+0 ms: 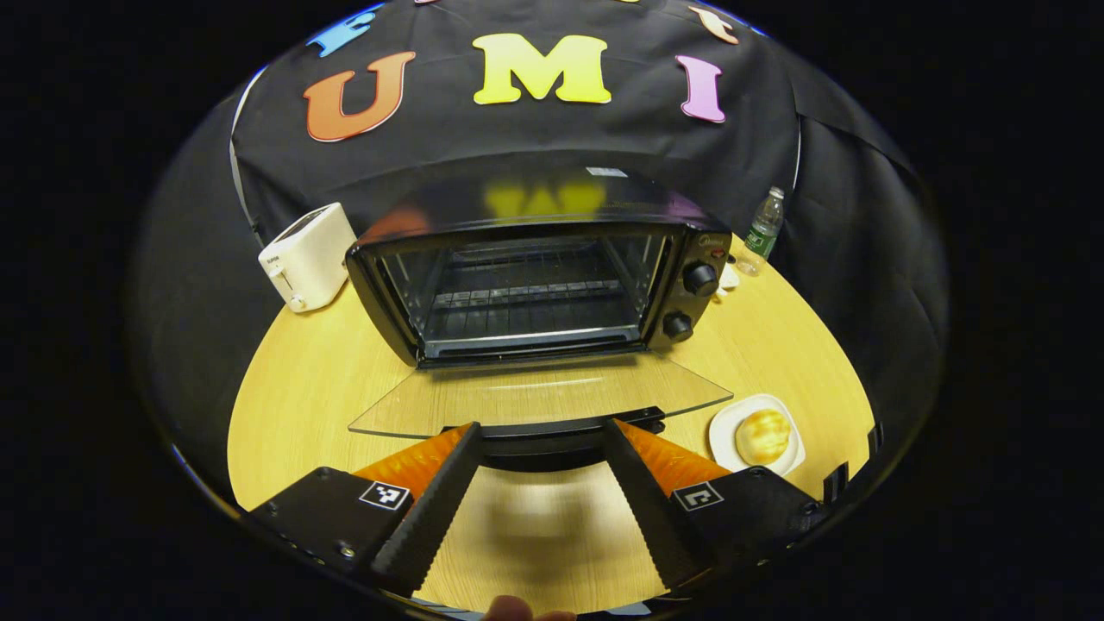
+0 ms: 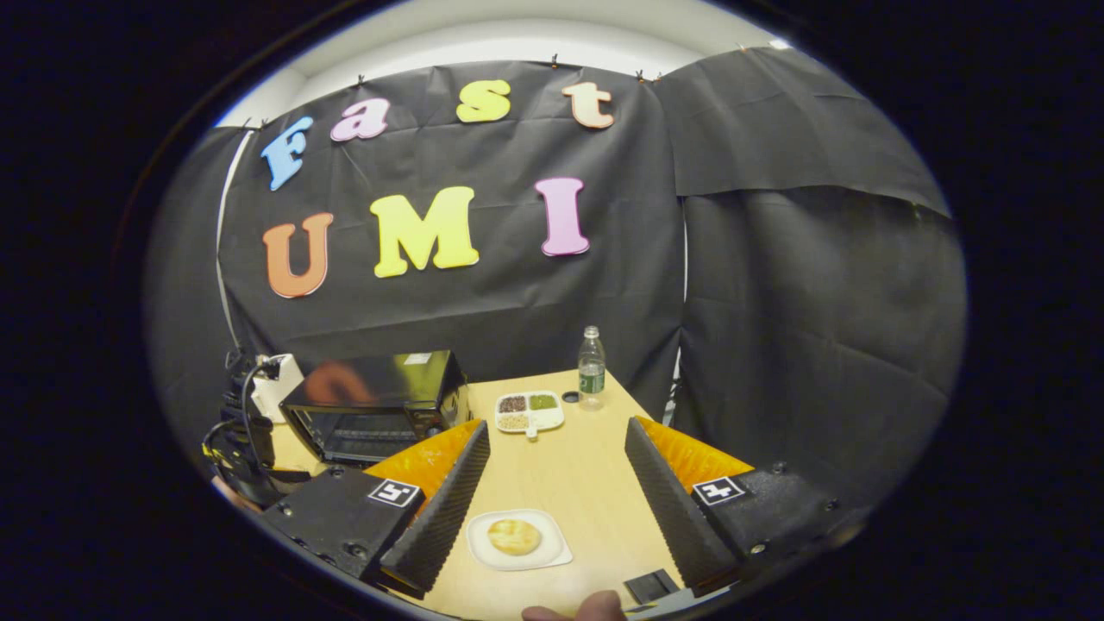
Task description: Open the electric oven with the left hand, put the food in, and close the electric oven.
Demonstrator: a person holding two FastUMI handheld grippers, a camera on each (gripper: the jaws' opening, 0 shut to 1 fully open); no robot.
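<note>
The black electric oven stands open, its glass door folded down flat over the table. My left gripper is open, its fingers on either side of the door's black handle without pressing on it. The food, a golden bun on a small white plate, lies to the right of the door. My right gripper is open and hovers above the bun and its plate. In the right gripper view the oven is at the left, with the left gripper before it.
A white toaster stands left of the oven. A water bottle and a divided dish of grains stand at the back of the wooden table. A small black item lies near the front edge.
</note>
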